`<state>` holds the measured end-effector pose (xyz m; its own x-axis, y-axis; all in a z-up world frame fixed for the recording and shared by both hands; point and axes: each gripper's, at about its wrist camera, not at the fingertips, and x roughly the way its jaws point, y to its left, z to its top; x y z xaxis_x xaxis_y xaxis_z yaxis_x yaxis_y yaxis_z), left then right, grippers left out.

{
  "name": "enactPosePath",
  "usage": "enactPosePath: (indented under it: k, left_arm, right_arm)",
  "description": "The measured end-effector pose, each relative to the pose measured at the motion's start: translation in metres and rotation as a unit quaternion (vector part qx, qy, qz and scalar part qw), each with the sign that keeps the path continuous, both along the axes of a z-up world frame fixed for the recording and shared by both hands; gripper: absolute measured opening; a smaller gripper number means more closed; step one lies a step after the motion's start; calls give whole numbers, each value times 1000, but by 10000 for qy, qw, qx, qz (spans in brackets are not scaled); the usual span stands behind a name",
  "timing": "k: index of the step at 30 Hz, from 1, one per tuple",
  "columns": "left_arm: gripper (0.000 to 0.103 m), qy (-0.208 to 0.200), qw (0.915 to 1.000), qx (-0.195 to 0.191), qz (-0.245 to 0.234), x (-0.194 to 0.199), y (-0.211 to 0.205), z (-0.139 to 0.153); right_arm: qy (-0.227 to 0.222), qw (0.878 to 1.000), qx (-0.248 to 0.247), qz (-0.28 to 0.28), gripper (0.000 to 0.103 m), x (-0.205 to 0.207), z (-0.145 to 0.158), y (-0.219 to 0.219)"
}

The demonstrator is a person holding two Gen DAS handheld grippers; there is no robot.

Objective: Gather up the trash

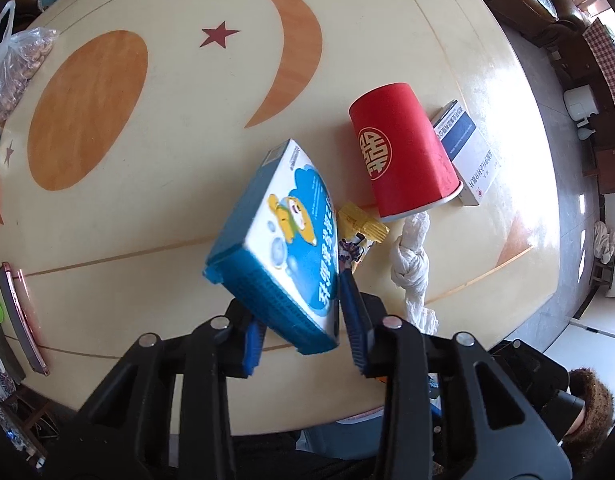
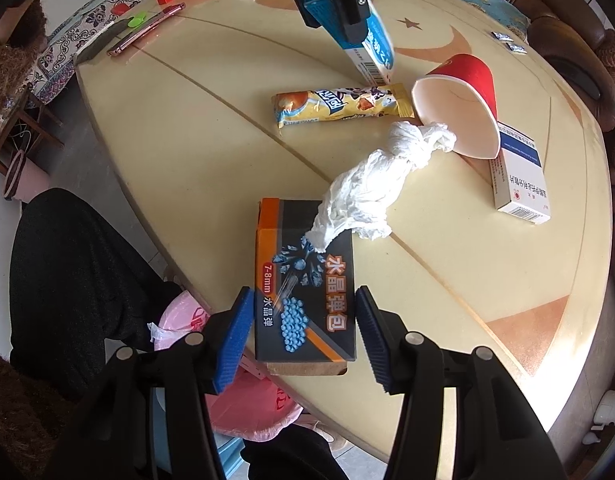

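While lifted, blue box (image 1: 283,236) in left hand-held gripper (image 1: 303,320) (tilted)

The right gripper (image 2: 303,336) stands with its pads spread on either side of the dark box (image 2: 303,280), bare gaps at both flanks. A twisted tissue (image 2: 371,184) lies across the box's far end, blocking the way forward. Beyond it, the tipped red cup (image 2: 463,100), the yellow wrapper (image 2: 339,106) and the white box (image 2: 519,172) crowd the middle. The table (image 2: 179,152) to the left lies bare. The left gripper (image 2: 339,4), clamped on a blue box (image 2: 377,54), hangs over the wrapper's far side.
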<state>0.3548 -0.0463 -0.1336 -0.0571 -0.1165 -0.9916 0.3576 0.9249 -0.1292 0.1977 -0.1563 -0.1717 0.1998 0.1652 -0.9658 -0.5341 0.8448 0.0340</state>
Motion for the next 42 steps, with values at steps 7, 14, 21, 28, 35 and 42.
enactPosePath:
  k: [7, 14, 21, 28, 35, 42]
  left_arm:
    - [33, 53, 10000, 16, 26, 6, -2, -8]
    - [33, 214, 9994, -157, 211, 21, 4, -9]
    - [30, 277, 9991, -272, 195, 31, -2, -5]
    - [25, 300, 9983, -410, 268, 36, 0, -2]
    - [24, -49, 9997, -225, 86, 25, -12, 7]
    - [24, -263, 9994, -185, -114, 13, -23, 21]
  right_arm:
    - [53, 9997, -239, 43, 52, 0, -12, 8]
    - [206, 9997, -124, -22, 52, 3, -17, 3]
    - [242, 9997, -100, 18, 52, 4, -19, -1]
    - [276, 9996, -56, 56, 52, 3, -16, -1]
    - [299, 9995, 40, 40, 52, 2, -12, -6]
    - [260, 9997, 25, 18, 52, -3, -3, -7]
